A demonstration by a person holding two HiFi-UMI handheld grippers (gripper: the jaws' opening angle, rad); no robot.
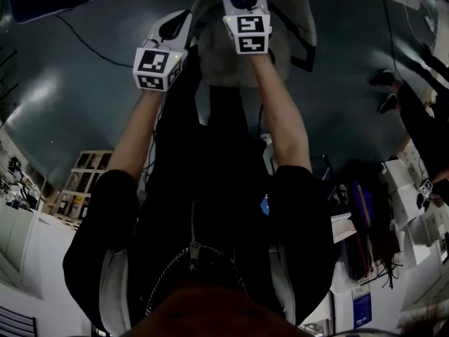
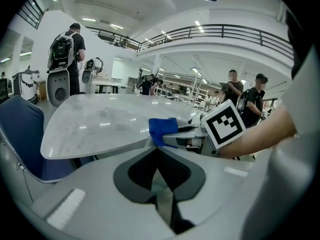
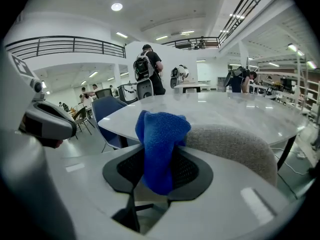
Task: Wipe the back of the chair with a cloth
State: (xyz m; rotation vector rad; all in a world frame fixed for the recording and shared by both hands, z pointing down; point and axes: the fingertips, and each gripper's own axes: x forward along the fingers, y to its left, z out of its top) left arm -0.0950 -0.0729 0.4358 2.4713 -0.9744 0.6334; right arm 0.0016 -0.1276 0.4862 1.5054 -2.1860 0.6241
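- Cloth [image 3: 160, 134]: blue, napped, bunched. It is pinched in the right claw [image 3: 159, 151], with a loose fold standing above the tips and a tail hanging below them.
- The cloth is held at the top edge of the chair back [image 3: 235, 146], touching it or very nearly. Actual contact cannot be confirmed.
- Left claw [image 2: 159, 148]: pressed together, with nothing seen between the tips. It is held just beside the chair back, on the side away from the cloth.
- Chair back: grey woven fabric with a rounded top, judged padded and slightly yielding under pressure.
- Handling, as judged:
  - The cloth is taken to be light, soft and limp, with nothing to break.
  - On woven upholstery it is expected to drag rather than slide, so it may be tugged out of a shallow pinch.
  - A hold on the bunched middle is favoured, deep in the claw, so that a broad free fold is left to meet the chair back.
- Writing: none can be read on the cloth or the chair back. Only black-and-white square patterns are seen on the marker cubes [image 1: 251, 34].
- Counter [image 3: 225, 109]: pale and marbled, beyond the chair back. No print is noted on it.
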